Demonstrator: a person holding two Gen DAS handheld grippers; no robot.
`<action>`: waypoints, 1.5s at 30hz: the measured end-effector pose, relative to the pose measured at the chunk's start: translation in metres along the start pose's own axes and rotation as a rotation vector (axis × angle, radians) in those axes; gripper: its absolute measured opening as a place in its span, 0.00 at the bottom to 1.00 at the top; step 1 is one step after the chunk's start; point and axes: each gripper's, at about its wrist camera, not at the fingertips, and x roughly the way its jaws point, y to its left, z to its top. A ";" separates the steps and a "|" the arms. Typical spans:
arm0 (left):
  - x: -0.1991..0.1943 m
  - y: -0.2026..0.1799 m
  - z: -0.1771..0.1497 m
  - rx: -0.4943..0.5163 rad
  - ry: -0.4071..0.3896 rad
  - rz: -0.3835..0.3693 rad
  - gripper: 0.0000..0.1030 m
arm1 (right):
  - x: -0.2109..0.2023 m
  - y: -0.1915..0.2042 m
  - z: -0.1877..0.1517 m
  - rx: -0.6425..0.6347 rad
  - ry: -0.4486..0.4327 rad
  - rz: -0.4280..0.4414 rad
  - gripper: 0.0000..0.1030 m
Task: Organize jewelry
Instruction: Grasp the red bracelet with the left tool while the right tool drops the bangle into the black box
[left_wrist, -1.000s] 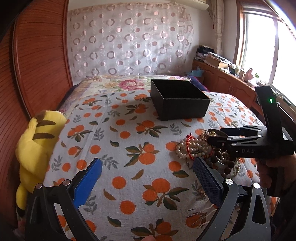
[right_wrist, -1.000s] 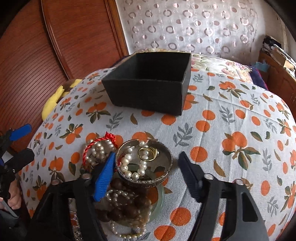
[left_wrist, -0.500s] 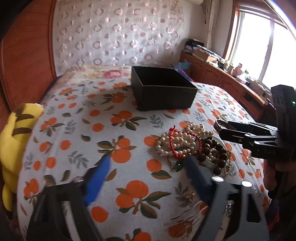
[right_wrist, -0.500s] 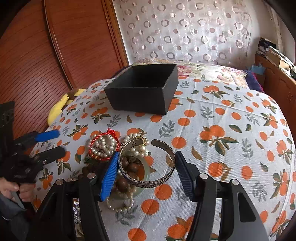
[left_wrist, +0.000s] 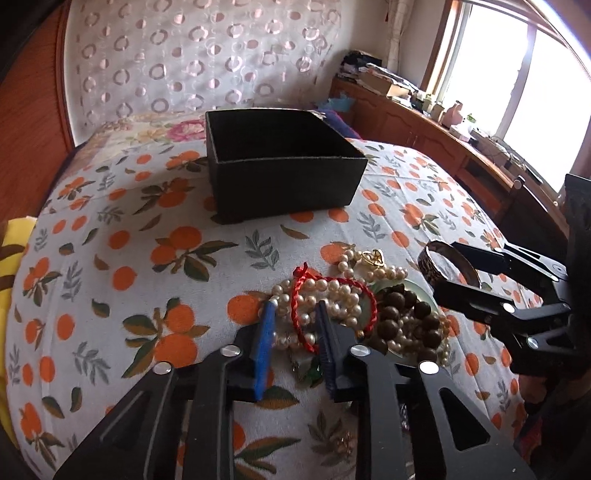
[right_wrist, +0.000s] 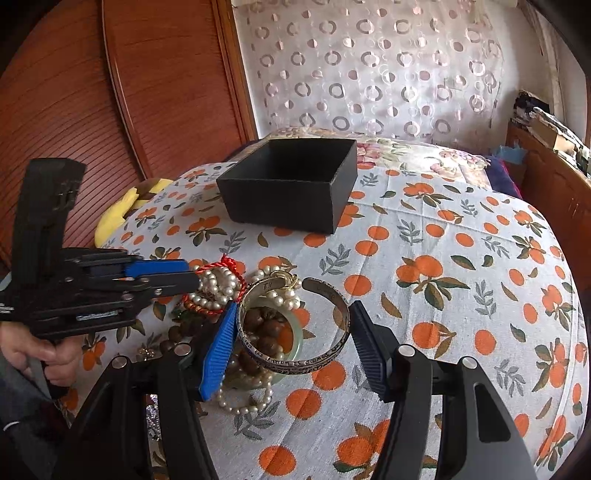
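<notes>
Orange-print bedspread (right_wrist: 461, 295); yellow plush toy (right_wrist: 114, 218); circle-patterned curtain (left_wrist: 192, 62)

on the bed (left_wrist: 110, 280), an open box (left_wrist: 280, 173) sits toward the headboard (right_wrist: 155, 92), with a heap of jewelry lying nearer the cameras. in the heap, a cord bracelet (left_wrist: 334, 306) lies over a pearl strand (left_wrist: 314, 291); to its right a string of beads (left_wrist: 410, 321) rests on a ring-shaped bangle (right_wrist: 293, 341). the left tool (left_wrist: 293, 317) has its fingers down on either side of the pearl strand and cord at the heap's left. the right tool (right_wrist: 291, 332) straddles a cuff bracelet (right_wrist: 295, 325) at the heap's right edge, the cuff overlapping the bangle. a plush toy (right_wrist: 122, 210) lies at the bed's left edge, beside the headboard. a cabinet (left_wrist: 443, 147) stands right of the bed.
</notes>
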 end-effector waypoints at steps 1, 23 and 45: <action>0.002 -0.001 0.001 -0.003 0.007 0.001 0.19 | -0.001 0.000 0.000 0.002 -0.002 0.002 0.62; -0.043 -0.009 0.044 0.024 -0.156 0.010 0.02 | -0.007 0.002 0.018 -0.035 -0.035 -0.006 0.62; -0.050 0.014 0.101 0.025 -0.259 0.086 0.02 | 0.049 -0.006 0.109 -0.141 -0.060 0.030 0.62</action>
